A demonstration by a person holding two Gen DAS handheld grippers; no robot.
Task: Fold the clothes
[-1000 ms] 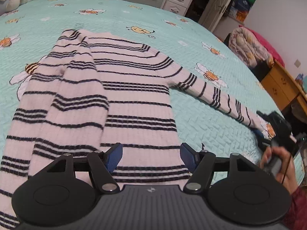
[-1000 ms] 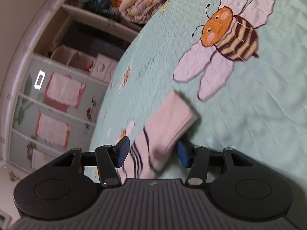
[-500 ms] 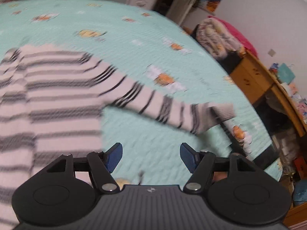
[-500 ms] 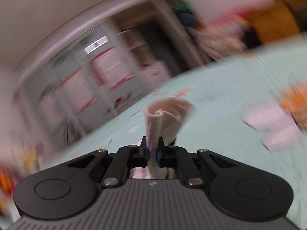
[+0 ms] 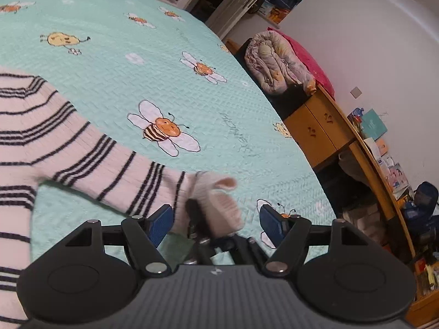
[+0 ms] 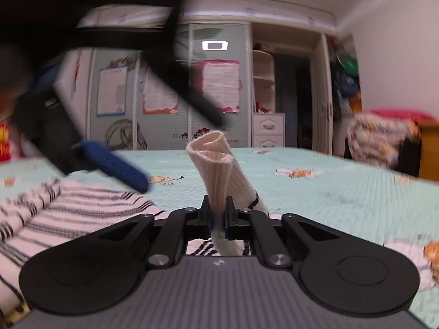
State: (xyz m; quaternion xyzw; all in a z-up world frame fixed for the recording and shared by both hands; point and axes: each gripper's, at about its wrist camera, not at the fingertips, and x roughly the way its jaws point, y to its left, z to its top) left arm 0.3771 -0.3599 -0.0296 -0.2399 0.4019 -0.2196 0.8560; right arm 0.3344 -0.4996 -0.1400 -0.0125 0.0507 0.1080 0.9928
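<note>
A pink sweater [image 5: 41, 137] with black stripes lies flat on the bed, and its right sleeve [image 5: 123, 170] stretches out to the right. My right gripper [image 6: 218, 213] is shut on the plain cuff [image 6: 214, 161], which stands up from its jaws, lifted off the bed. In the left wrist view the cuff [image 5: 219, 192] and the dark right gripper [image 5: 196, 219] sit just ahead of my left gripper [image 5: 215, 213]. The left jaws are opening and their pads touch nothing. In the right wrist view, a blurred blue pad [image 6: 115, 167] of the left gripper hangs above the sweater body [image 6: 68, 208].
The mint bedspread [image 5: 164, 68] with bee prints covers the whole bed. Past its right edge stand a wooden desk [image 5: 323, 128] and a rolled quilt [image 5: 277, 63]. A wardrobe [image 6: 164, 90] and white drawers [image 6: 267, 131] line the far wall.
My right gripper closed on the cuff, rolled upright and lifted it off the bed. My left gripper swung right from the sweater body along the sleeve to the cuff.
</note>
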